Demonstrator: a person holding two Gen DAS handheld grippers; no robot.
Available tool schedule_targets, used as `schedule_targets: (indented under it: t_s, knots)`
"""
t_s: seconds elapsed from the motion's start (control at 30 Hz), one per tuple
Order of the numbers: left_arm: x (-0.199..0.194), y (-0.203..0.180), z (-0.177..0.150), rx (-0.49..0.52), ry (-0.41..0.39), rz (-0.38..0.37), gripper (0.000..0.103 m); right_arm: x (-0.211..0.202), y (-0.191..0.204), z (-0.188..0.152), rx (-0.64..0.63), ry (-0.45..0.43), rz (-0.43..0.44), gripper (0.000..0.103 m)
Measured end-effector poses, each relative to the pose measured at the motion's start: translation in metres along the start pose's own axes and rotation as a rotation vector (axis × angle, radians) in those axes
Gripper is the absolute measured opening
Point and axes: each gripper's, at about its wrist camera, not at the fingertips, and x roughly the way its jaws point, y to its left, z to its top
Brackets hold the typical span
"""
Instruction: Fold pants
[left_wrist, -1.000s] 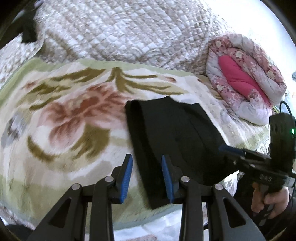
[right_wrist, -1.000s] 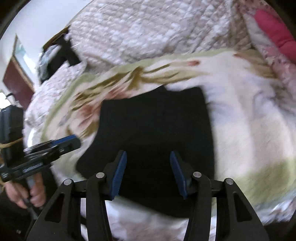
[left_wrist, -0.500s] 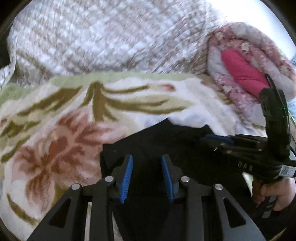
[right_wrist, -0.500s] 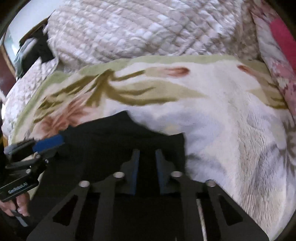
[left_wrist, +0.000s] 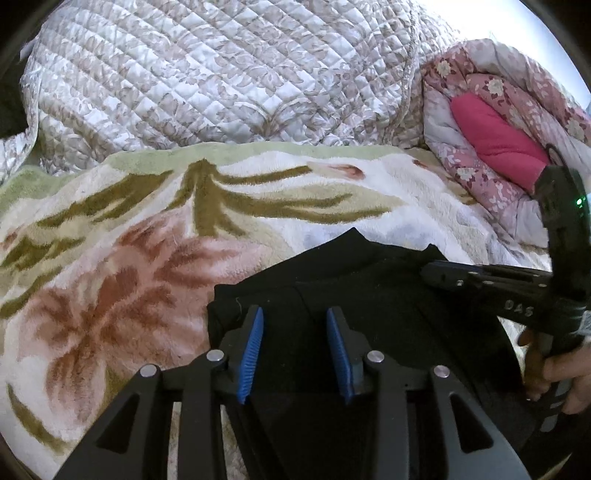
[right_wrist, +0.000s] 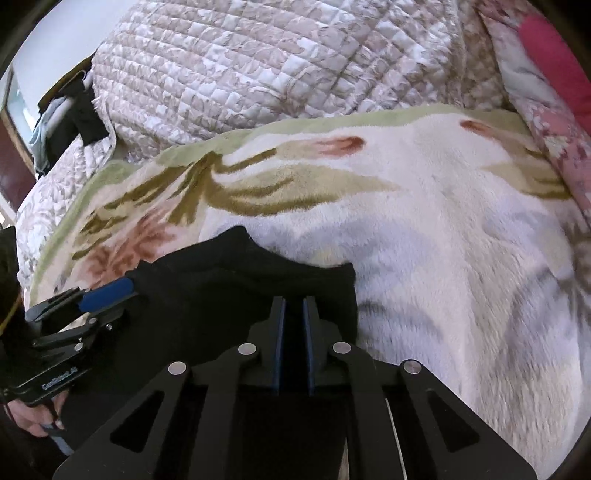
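The black pants (left_wrist: 369, 280) lie folded on a floral fleece blanket (left_wrist: 110, 277). My left gripper (left_wrist: 295, 347) sits low over their left edge. Its blue pads stand apart and the jaws are opening, with black cloth lying under and between them, not pinched. In the right wrist view the pants (right_wrist: 221, 295) fill the lower left. My right gripper (right_wrist: 294, 332) is shut on the cloth near their far right corner, only a thin dark strip showing between the pads. Each gripper shows in the other's view: the right gripper (left_wrist: 443, 275) and the left gripper (right_wrist: 107, 291).
A quilted bedspread (left_wrist: 221, 74) is bunched up behind the blanket. A rolled floral duvet with a pink lining (left_wrist: 491, 140) lies at the far right. Dark clothes (right_wrist: 74, 110) hang at the far left. A hand (left_wrist: 561, 373) holds the right gripper's handle.
Both grippers came down and forward onto the pants. The right jaws went from wide apart to closed on the cloth. The left pads stayed apart.
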Motion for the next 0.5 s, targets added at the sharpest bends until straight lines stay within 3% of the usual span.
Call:
schedule_targets:
  t_s: [0.37,0.5]
  knots:
    - [-0.056,-0.009,-0.025,-0.051,0.012,0.010,0.040,-0.068,0.042,-0.072,-0.070,-0.027,-0.075,0.016]
    - [-0.081,-0.025,-0.048,-0.008,-0.010,-0.016,0.040,-0.076,0.047,-0.099,-0.079,-0.043,-0.104,0.020]
